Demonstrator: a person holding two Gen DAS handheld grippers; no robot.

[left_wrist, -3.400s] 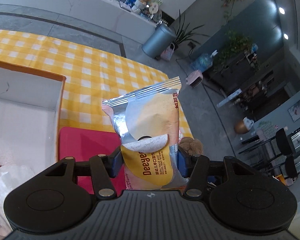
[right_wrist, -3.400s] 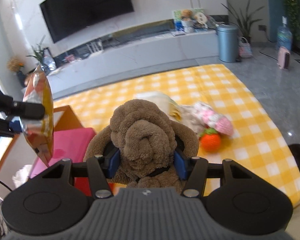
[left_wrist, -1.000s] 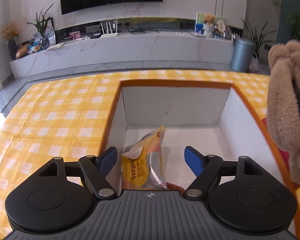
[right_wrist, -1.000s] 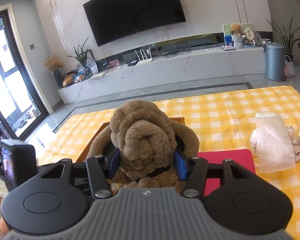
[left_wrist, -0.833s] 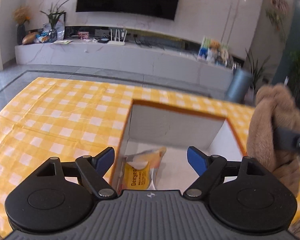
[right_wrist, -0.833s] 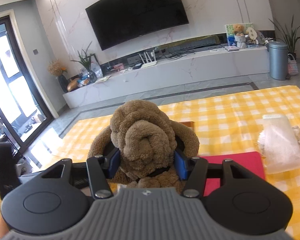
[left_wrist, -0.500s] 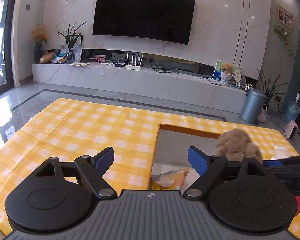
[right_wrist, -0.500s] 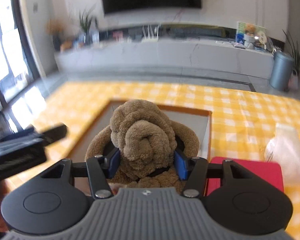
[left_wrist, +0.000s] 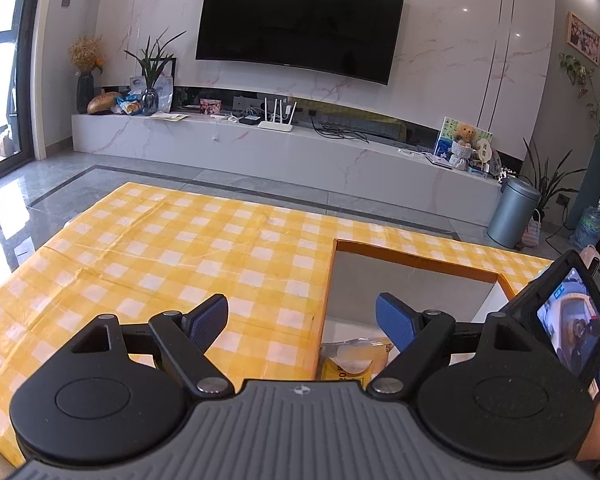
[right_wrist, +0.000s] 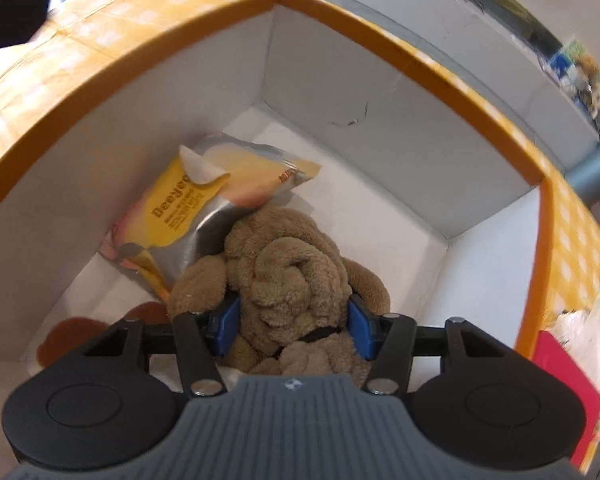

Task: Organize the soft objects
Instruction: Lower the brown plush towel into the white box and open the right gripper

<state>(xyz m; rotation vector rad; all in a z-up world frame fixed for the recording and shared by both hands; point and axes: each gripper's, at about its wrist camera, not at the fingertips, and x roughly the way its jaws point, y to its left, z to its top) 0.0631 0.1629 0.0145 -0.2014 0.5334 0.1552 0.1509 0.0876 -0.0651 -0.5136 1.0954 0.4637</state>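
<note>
The right gripper [right_wrist: 294,320] pinches the plush dog [right_wrist: 288,276] inside the box [right_wrist: 380,136], beside the snack packet [right_wrist: 204,204]. The left gripper [left_wrist: 302,322] gapes empty. Next move: let go.

1 orange-rimmed box [right_wrist: 420,56], 1 brown plush dog [right_wrist: 288,280], 1 yellow snack packet [right_wrist: 204,208], 1 red mat [right_wrist: 556,364], 1 checked tablecloth [left_wrist: 180,256], 1 television [left_wrist: 300,20], 1 grey bin [left_wrist: 512,212], 2 grippers.
</note>
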